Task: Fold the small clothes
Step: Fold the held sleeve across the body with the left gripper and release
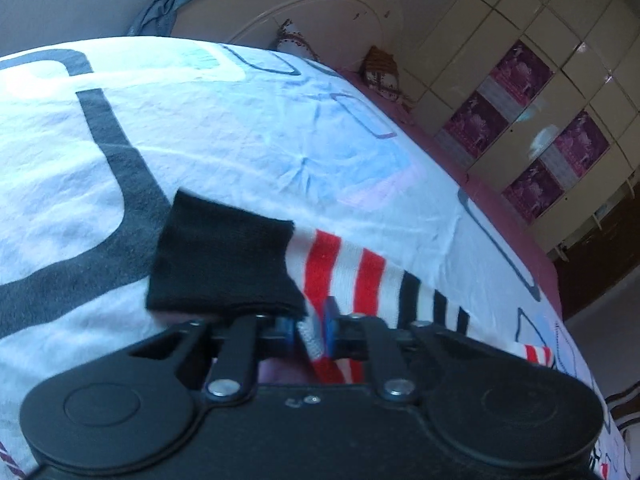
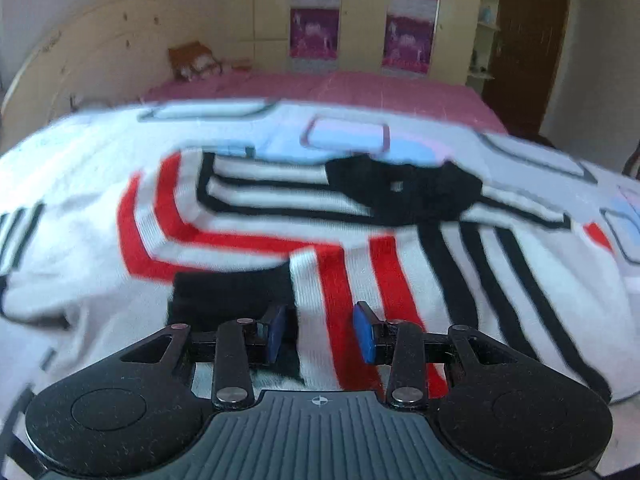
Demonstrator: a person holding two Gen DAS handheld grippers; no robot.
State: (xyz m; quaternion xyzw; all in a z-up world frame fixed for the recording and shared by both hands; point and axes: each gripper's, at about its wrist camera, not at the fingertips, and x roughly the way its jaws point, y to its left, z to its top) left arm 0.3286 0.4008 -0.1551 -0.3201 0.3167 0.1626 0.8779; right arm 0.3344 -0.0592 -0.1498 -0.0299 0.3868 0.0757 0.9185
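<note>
Bed (image 2: 400, 92) carried everything. A pink cover showed bare at the far side. Over it lay a white sheet (image 1: 240, 128) printed with grey and pale-blue rounded outlines, creased near the middle. Directly on the sheet lay a white knitted garment (image 2: 256, 248) with red and black stripes and black cuffs, spread mostly flat. Near the headboard sat a small brown-and-white item (image 2: 192, 62), possibly a cushion; too blurred to tell.
</note>
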